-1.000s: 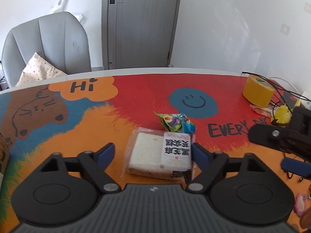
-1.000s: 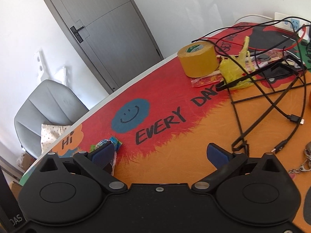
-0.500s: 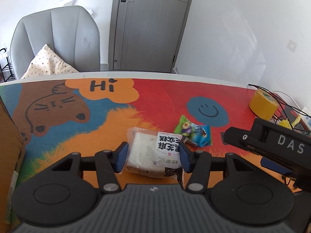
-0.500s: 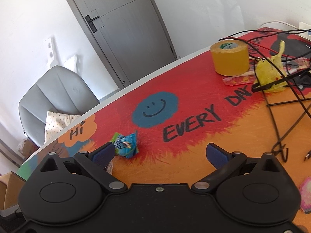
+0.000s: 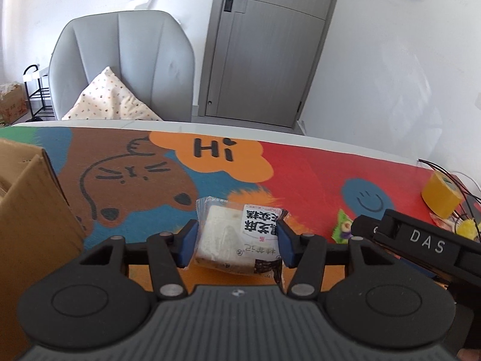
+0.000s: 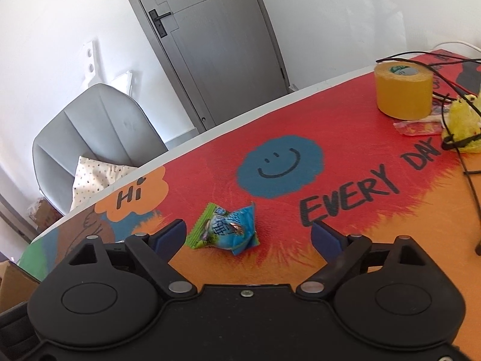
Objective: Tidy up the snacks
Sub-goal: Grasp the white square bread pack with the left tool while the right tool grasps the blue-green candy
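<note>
- Two grippers over the bright printed table mat (image 5: pixel 315 174), and both views have slid toward the mat's left end since a second ago: the "Hi" bubble and the cat drawing now sit mid-frame in the left wrist view.
- A cardboard box (image 5: pixel 33 210) has come into that view at the left edge, cut off by the frame, its inside out of sight.
- The left gripper (image 5: pixel 236 245) was wide around the wrapped white cake (image 5: pixel 233 240) a second ago; now its blue pads press both sides of the wrapper, clamped on it at centre frame. Whether the cake is clear of the mat, I cannot tell.
- The right gripper (image 6: pixel 248 236) has just been narrowing, but its jaws stand apart, touching nothing.
- The blue-and-green snack packet (image 6: pixel 225 231), earlier peeking past the left finger, now lies on the mat between the fingers, nearer the left one.
- In the left wrist view that packet (image 5: pixel 342 225) is half hidden behind the right gripper's black body.
</note>
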A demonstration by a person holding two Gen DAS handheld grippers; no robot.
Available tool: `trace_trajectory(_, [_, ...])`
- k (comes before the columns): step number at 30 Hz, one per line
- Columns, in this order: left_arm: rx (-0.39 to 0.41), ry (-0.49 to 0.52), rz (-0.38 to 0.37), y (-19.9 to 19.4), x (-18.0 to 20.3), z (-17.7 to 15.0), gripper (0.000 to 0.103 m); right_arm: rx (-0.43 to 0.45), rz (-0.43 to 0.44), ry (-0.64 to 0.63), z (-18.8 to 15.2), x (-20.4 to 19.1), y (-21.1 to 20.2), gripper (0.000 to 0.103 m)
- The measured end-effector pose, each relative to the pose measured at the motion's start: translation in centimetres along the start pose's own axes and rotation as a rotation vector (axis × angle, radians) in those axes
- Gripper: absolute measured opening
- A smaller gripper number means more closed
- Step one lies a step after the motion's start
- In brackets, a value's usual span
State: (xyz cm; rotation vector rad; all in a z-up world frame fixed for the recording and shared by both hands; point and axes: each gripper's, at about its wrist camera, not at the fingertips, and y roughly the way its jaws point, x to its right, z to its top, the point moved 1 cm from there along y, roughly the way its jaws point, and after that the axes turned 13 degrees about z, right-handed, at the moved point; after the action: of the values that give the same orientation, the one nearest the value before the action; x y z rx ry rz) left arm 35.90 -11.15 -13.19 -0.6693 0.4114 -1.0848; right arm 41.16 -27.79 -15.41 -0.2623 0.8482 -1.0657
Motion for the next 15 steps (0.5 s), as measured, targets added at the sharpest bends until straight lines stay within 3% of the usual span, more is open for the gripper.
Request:
trace_trajectory(9, [-0.002,-0.021,0.026,1.1,-1.0,0.2,0.054,-0.016,-0.007,-0.039,-0.2,-1.0,1.9,0.078])
trace_trajectory(11, [0.002,-0.022,0.024,1.1,-1.1,0.1,0.054,-0.016,-0.030,-0.066,-0.2,-1.3,2.1,0.068])
trace_trajectory(12, [0.005,-0.019,0.024,1.1,-1.1,0.1,0.054,-0.015,-0.031,-0.069,-0.2,-1.3,2.1,0.055])
trace_trajectory(14, [0.003,-0.021,0.024,1.0,-1.1,0.1,0.054,-0.014,-0.012,-0.056,-0.2,-1.1,1.9,0.048])
trace_trajectory(15, [0.001,-0.024,0.023,0.9,-1.1,0.1,0.054,-0.020,0.001,-0.048,-0.2,-1.0,1.7,0.029])
